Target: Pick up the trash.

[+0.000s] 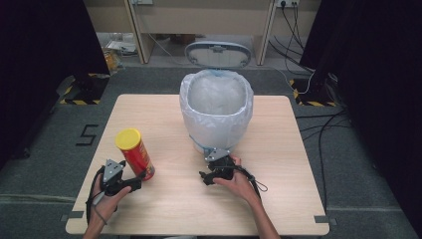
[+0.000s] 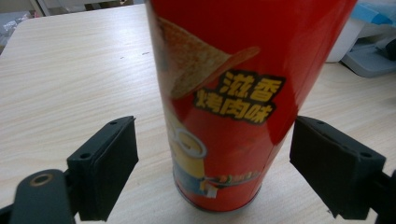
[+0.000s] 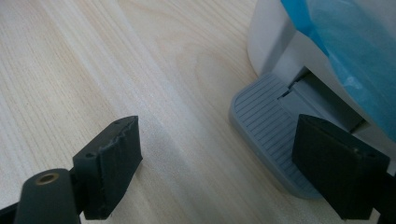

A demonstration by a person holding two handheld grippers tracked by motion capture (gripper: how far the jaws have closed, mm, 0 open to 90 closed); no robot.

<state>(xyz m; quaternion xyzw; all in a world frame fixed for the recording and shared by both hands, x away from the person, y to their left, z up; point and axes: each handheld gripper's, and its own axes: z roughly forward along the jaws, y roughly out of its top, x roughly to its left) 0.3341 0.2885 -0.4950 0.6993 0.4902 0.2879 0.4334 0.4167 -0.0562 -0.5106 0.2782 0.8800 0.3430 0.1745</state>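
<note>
A red crisp can (image 1: 137,154) with a yellow lid stands upright on the wooden table (image 1: 278,199), left of centre. My left gripper (image 1: 142,178) is open at the can's base, and the can (image 2: 229,98) stands between the two jaws without touching either pad. A white pedal bin (image 1: 217,109) lined with a pale bag stands at the table's middle, its lid (image 1: 217,54) raised. My right gripper (image 1: 205,175) is open just in front of the bin, with nothing between its jaws; the grey foot pedal (image 3: 271,126) lies by its right jaw.
Bare tabletop stretches to the right of the bin and along the front edge. Black curtains hang at both sides, and cables (image 1: 318,124) trail over the grey floor at the right.
</note>
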